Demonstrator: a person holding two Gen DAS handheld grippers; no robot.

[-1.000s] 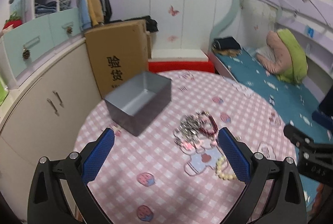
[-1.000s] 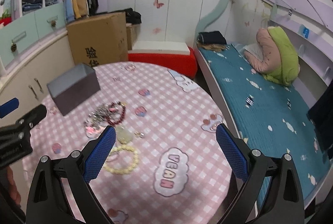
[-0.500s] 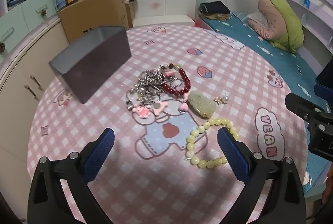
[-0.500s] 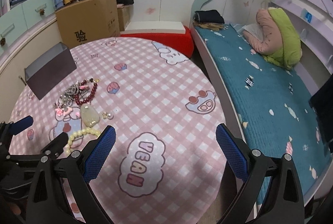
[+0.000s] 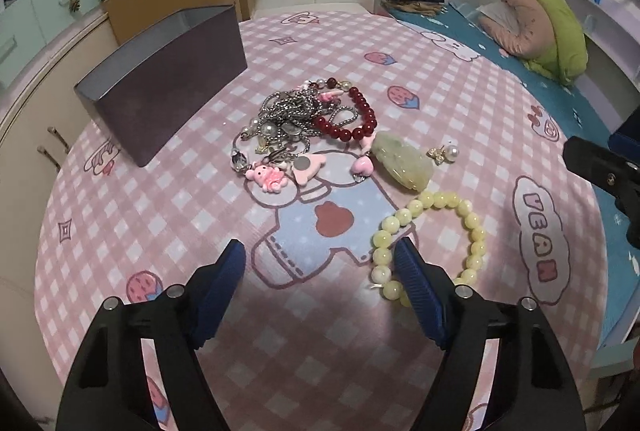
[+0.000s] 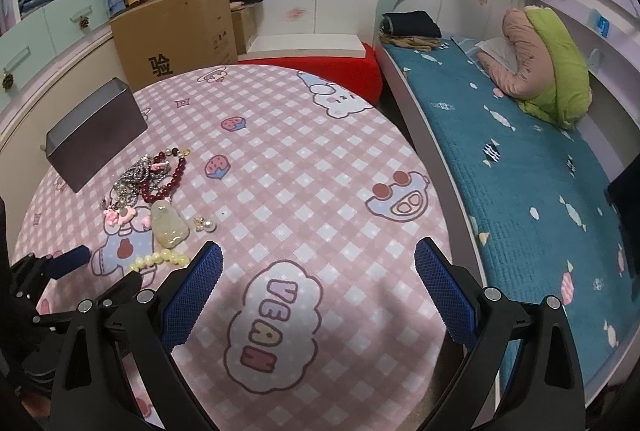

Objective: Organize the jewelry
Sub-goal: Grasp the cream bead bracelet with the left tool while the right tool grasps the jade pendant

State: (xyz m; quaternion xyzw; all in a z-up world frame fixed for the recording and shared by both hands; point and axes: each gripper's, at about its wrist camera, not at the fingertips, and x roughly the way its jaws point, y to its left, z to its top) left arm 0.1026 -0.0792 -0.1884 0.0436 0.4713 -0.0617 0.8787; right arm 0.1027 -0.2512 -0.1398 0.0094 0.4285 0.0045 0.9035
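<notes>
Your left claw [image 5: 320, 255]: jaws closing, nothing btwn them, low over the tabletop [image 5: 120, 215]; its right finger overlaps the pale yellow bead bracelet [image 5: 432, 231]. Your right claw [image 6: 318, 255]: wide apart, empty, over bare cloth. Grey box [image 5: 168, 79]: open top, inside not visible. Jewelry, all outside the box, just beside it: chain tangle [image 5: 292, 119], red bead bracelet [image 5: 352, 119], green stone pendant [image 5: 400, 163], pearl earring [image 5: 444, 153], pink charms [image 5: 268, 177].

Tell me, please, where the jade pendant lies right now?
In the left wrist view, the jade pendant lies right of centre, between the red bead bracelet and the yellow bead bracelet.
</notes>
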